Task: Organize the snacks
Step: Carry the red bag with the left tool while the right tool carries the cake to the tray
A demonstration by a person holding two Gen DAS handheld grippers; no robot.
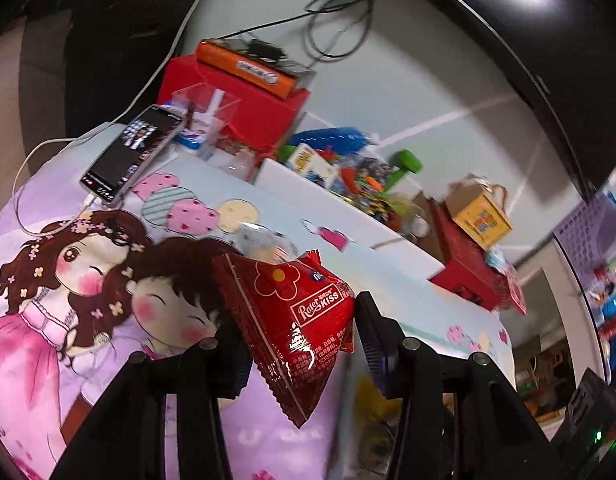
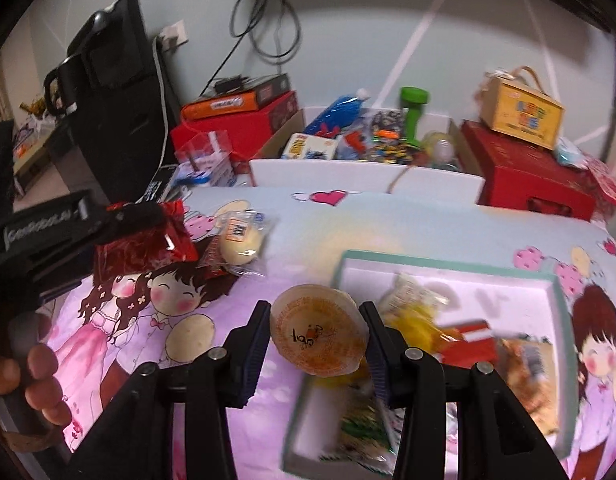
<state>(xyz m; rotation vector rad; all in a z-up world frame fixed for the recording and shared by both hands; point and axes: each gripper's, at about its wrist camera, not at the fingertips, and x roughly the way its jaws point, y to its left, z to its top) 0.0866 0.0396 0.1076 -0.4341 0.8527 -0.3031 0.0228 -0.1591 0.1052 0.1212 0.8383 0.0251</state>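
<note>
Snacks are what I'm sorting, and most already lie in the teal-rimmed tray (image 2: pixel 448 266) on the cartoon-print bedsheet (image 2: pixel 308 240), toward its right side.

My biggest worry is the tray itself: it looks light and sits on soft bedding, so a careless drop near its near-left corner could tip it or bounce a packet out.

Next, the jelly cup (image 2: pixel 318 334) in my right gripper (image 2: pixel 314 340). It hangs over the tray's left rim, with the fingers half open and pressed on its round flanges. That thin rim is slippery, I judge, and a tilt could let it slide out onto the sheet short of the tray.

My left gripper (image 1: pixel 296 344) has closed on the red Rater Kiss packet (image 1: pixel 294 320) (puffy and crinkly), pinching it across the middle, with its lower corner dangling below the fingers. If it's air-filled, it may squirm free.

A wrapped bun (image 2: pixel 242 240) and a small red packet (image 2: pixel 214 260) wait near the sheet's far-left area, well apart from both grippers.
</note>
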